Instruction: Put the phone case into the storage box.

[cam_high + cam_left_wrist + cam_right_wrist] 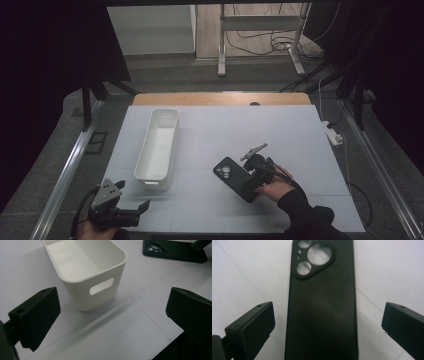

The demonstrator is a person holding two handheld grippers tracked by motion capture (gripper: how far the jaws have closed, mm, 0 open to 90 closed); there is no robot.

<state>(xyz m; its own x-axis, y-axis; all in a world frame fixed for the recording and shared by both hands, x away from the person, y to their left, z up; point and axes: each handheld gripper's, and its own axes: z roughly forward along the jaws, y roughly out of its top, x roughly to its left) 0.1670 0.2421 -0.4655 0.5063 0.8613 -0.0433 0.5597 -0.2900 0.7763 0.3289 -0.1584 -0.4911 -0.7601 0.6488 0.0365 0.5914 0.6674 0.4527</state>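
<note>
Two grippers work the white table (300,150) from above: the right gripper (252,182) sits over a black phone case (235,178) lying flat right of centre, the left gripper (132,212) at the near-left corner. Left gripper view: jaws spread wide, empty, facing the white bin (95,277). Right gripper view: jaws gape either side of the case, clear of both edges.

Black phone case (322,307): matt, soft-looking plastic or rubber, slightly dusty, smooth. White bin (85,270): smooth plastic, faint sheen. Worktop (225,145): covered with pale matt sheet, wood edge at far side. Right hand-held gripper (327,327) pads (252,327): black matt plastic.
</note>
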